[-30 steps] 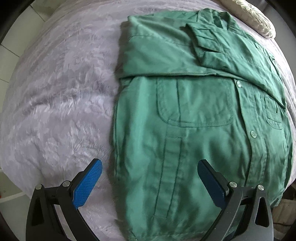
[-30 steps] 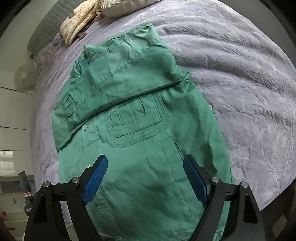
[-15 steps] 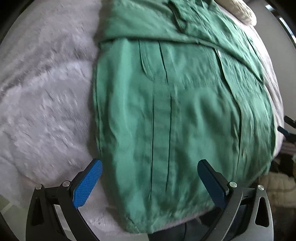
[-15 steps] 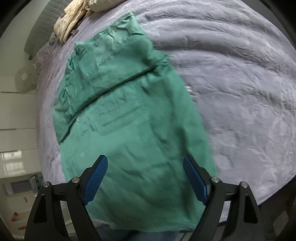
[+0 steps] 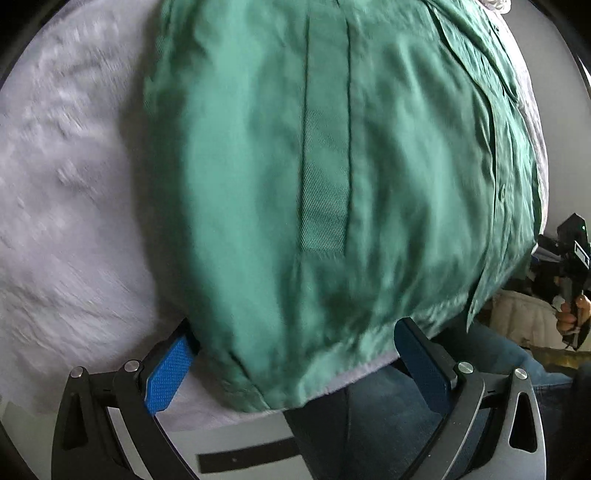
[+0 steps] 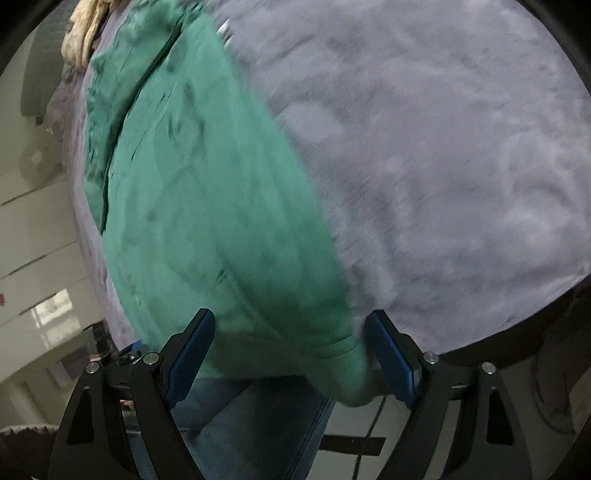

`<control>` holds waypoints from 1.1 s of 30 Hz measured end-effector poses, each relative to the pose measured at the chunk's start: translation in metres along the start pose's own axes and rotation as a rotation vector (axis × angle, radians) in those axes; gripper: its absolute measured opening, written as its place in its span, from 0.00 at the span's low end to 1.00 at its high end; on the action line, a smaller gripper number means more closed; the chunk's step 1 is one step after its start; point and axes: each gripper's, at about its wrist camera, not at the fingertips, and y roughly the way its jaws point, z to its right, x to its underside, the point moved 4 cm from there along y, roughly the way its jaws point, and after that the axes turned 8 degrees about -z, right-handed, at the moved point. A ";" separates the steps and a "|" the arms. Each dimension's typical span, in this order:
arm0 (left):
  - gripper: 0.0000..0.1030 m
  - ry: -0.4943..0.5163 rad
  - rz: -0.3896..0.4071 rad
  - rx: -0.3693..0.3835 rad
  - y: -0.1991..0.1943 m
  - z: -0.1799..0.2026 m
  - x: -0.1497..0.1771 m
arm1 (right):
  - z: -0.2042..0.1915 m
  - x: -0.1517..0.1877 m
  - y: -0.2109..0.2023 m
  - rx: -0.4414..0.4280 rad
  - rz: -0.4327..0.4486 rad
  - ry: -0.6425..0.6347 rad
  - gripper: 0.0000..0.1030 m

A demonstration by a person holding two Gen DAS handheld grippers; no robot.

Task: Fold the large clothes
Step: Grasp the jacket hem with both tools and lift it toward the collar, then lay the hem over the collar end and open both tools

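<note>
The green shirt (image 5: 332,184) lies spread on the grey-lilac bedspread (image 5: 74,221) of a bed, filling the centre and upper right of the left wrist view, its bottom hem reaching the lower middle of the frame at the bed's near edge. The left claw (image 5: 295,362) is spread wide, one blue pad (image 5: 168,373) at lower left beside the shirt's side edge and the other at lower right by the hem, with the hem corner lying between them and nothing pinched. Below the hem, the person's blue jeans (image 5: 388,424) show at bottom centre. In the right wrist view the shirt (image 6: 207,206) runs from the upper left down to the bottom centre, with the bedspread (image 6: 443,166) filling the right of the frame. The right claw (image 6: 291,354) is likewise spread apart, its pads straddling the shirt's lower corner, which hangs over the bed's edge; the right-hand pad (image 6: 388,354) sits just beside that corner. A cream cloth (image 6: 83,33) is bunched in the upper left corner. Both views are blurred.
</note>
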 end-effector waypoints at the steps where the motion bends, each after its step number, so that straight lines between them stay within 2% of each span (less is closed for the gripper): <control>1: 1.00 -0.002 -0.005 0.005 0.004 0.000 0.002 | -0.005 0.002 0.003 -0.015 -0.010 -0.014 0.85; 5: 1.00 -0.011 0.008 0.001 0.018 0.003 0.008 | -0.034 0.007 0.006 -0.175 -0.049 -0.090 0.85; 7: 1.00 -0.017 0.010 -0.006 0.023 0.005 0.008 | -0.041 0.005 0.007 -0.176 -0.059 -0.112 0.85; 9: 1.00 -0.019 0.013 -0.013 0.031 0.014 0.008 | -0.034 0.002 0.012 -0.121 -0.071 -0.098 0.85; 10: 0.97 -0.016 0.019 -0.023 0.032 0.014 0.010 | -0.032 0.002 0.016 -0.101 -0.076 -0.087 0.85; 11: 0.84 -0.015 0.029 -0.047 0.035 0.016 0.011 | -0.030 0.001 0.018 -0.084 -0.083 -0.079 0.85; 12: 0.75 -0.011 0.036 -0.081 0.034 0.018 0.012 | -0.028 0.002 0.020 -0.065 -0.090 -0.074 0.84; 13: 0.59 0.001 0.044 -0.102 0.032 0.017 0.014 | -0.027 0.002 0.023 -0.030 -0.101 -0.070 0.79; 14: 0.38 0.000 0.053 -0.096 0.035 0.030 0.015 | -0.028 0.001 0.023 -0.007 -0.110 -0.070 0.62; 15: 0.31 -0.002 0.059 -0.074 0.032 0.028 0.017 | -0.029 0.002 0.025 0.013 -0.121 -0.071 0.46; 16: 0.19 -0.015 0.063 -0.034 0.027 0.026 0.017 | -0.032 0.003 0.026 0.019 -0.128 -0.078 0.20; 17: 0.14 -0.037 0.067 0.025 0.021 0.022 0.019 | -0.037 0.004 0.024 0.000 -0.123 -0.094 0.15; 18: 0.13 -0.059 0.071 0.091 0.015 0.020 0.019 | -0.041 0.005 0.021 -0.014 -0.114 -0.115 0.11; 20: 0.12 -0.086 0.091 0.210 -0.001 0.015 0.021 | -0.053 0.008 0.010 -0.078 -0.093 -0.152 0.09; 23: 0.12 -0.092 0.145 0.308 -0.029 0.017 0.021 | -0.076 0.008 -0.012 -0.217 -0.045 -0.182 0.09; 26: 0.12 -0.105 0.249 0.394 -0.075 0.014 0.005 | -0.107 -0.002 -0.036 -0.329 0.030 -0.222 0.09; 28: 0.12 -0.112 0.327 0.440 -0.103 0.016 -0.008 | -0.133 -0.017 -0.051 -0.400 0.089 -0.240 0.09; 33: 0.12 -0.078 0.488 0.456 -0.174 0.011 -0.068 | -0.186 -0.075 -0.080 -0.505 0.209 -0.281 0.09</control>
